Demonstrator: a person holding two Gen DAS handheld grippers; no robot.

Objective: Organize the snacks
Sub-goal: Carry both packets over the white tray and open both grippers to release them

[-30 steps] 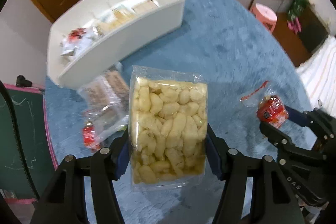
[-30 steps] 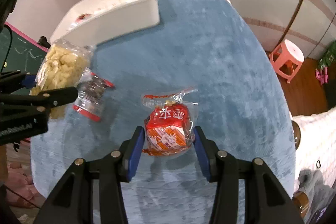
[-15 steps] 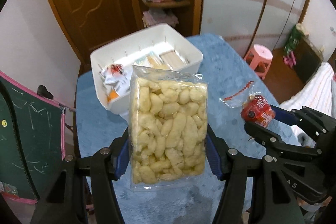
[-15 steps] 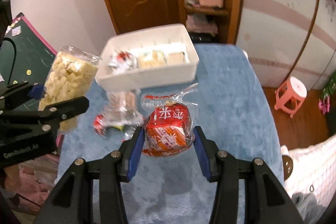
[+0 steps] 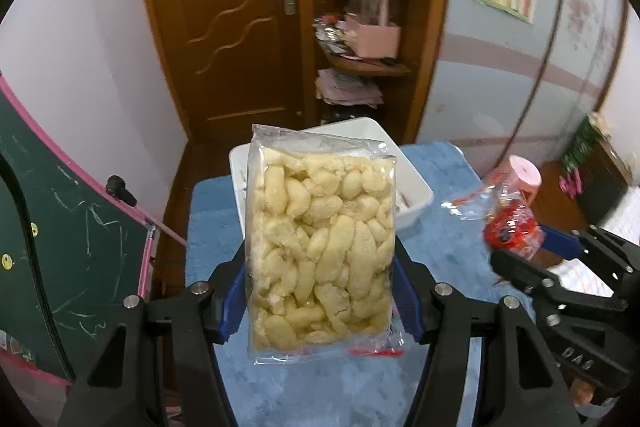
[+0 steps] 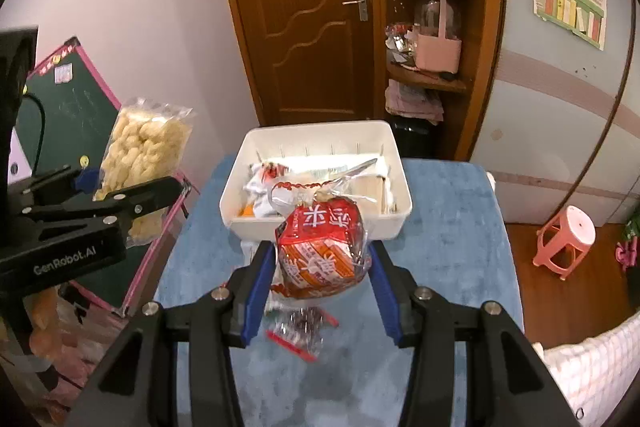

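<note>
While both packs are up off the table, the big one is easiest to read: a clear plastic bag of pale yellow puffs [image 5: 322,247], flat and rectangular, crimped seal along the top and a thin red strip at the bottom edge. It stands upright, pinched at its lower sides by the blue pads of the left gripper [image 5: 320,297], so those tongs are clamped on it, not spread. The right wrist view has the same bag off to the left, in front of a green chalkboard [image 6: 76,107] with a pink frame.

The other snack is a small red packet [image 6: 320,247] with white characters on top and orange-and-white print on the front, wrapped in loose crinkly clear film that sticks up in a tail. The right gripper [image 6: 322,279] has it squeezed between its blue pads, held over the table's near half.

Just behind the red packet sits the white bin [image 6: 394,223], a rectangular tub with little slots on the inner back wall and already some wrapped snacks inside; can't make out which ones. A clear packet with red trim [image 6: 300,331] lies blurred on the blue fuzzy table cover [image 6: 448,267] under the right gripper.

Further back: brown wooden door [image 6: 304,19], corner shelves with a pink basket [image 6: 438,55], and a pink stool [image 6: 566,239] on the floor to the right.
</note>
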